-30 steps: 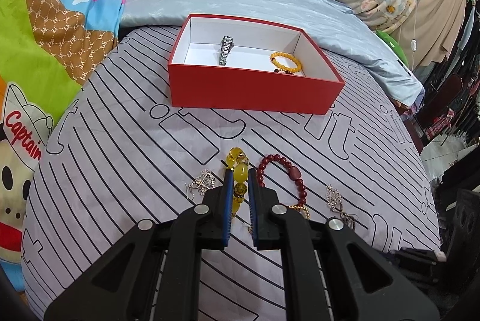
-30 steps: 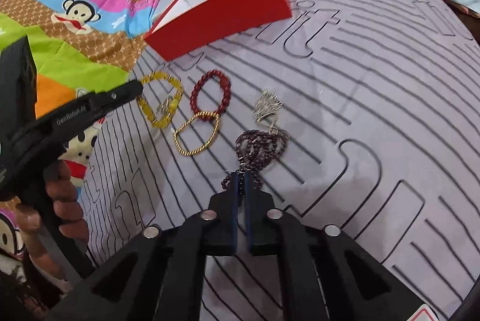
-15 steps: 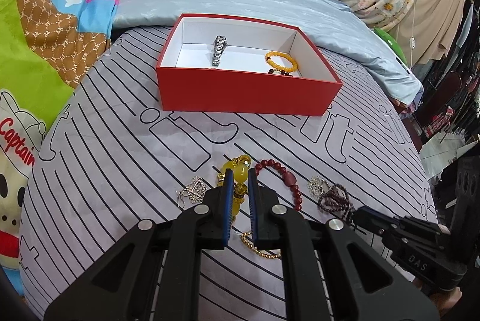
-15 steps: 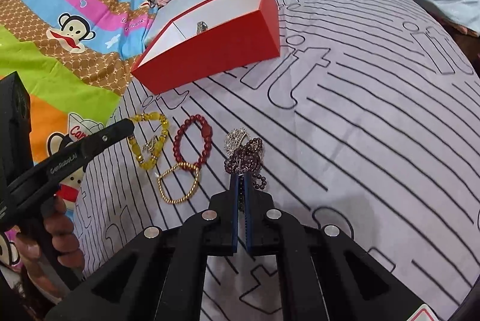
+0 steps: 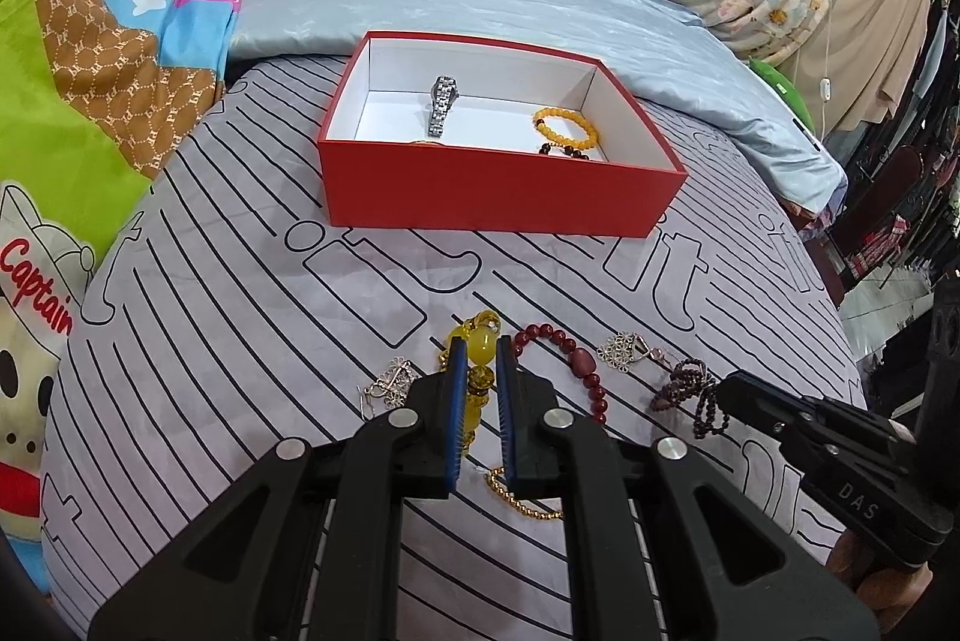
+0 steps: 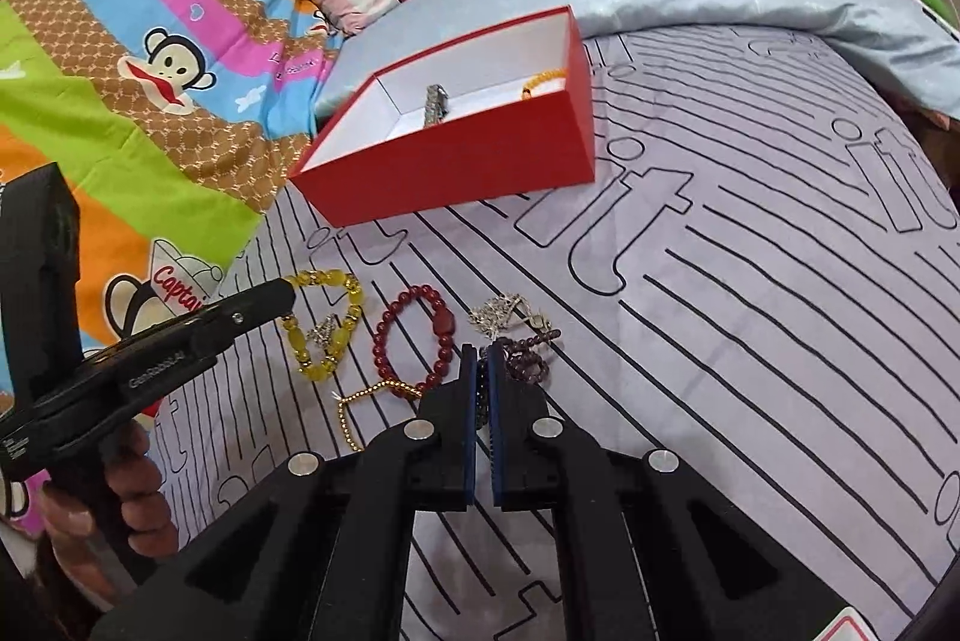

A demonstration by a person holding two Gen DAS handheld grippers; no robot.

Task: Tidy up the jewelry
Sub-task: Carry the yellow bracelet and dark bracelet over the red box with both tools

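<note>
Landmark: red box (image 5: 498, 197) on the striped bedspread (image 5: 240, 317); everything loose lies in a row on the near side of it.

Left to right along that row: silver charm piece (image 5: 390, 383), yellow bead bracelet (image 5: 477, 371), red bead bracelet (image 5: 570, 365), silver flower pendant (image 5: 624, 350), dark purple bead bracelet (image 5: 690, 392). A gold chain bracelet (image 5: 522, 497) sits nearer us than the red one.

Left gripper (image 5: 479, 347): jaws nearly together, pinching the yellow bead bracelet at its big oval bead. Right gripper (image 6: 478, 353): jaws pressed together on the dark purple bead bracelet; whether the strand is clear of the cloth we can't tell.

Handling, our read: bead strands are light, limp and likely elastic, and they will dangle and swing. Beads are hard and glossy, so pads can slip; we'd bite across the cord between beads or on a large bead. The pendant's chain looks thin and snag-prone.

Box: open top, white inside. It holds a silver watch (image 5: 443, 104) left of centre, an orange bead bracelet (image 5: 567, 128) to the right and a few dark beads (image 5: 561, 151) by the near wall.
</note>
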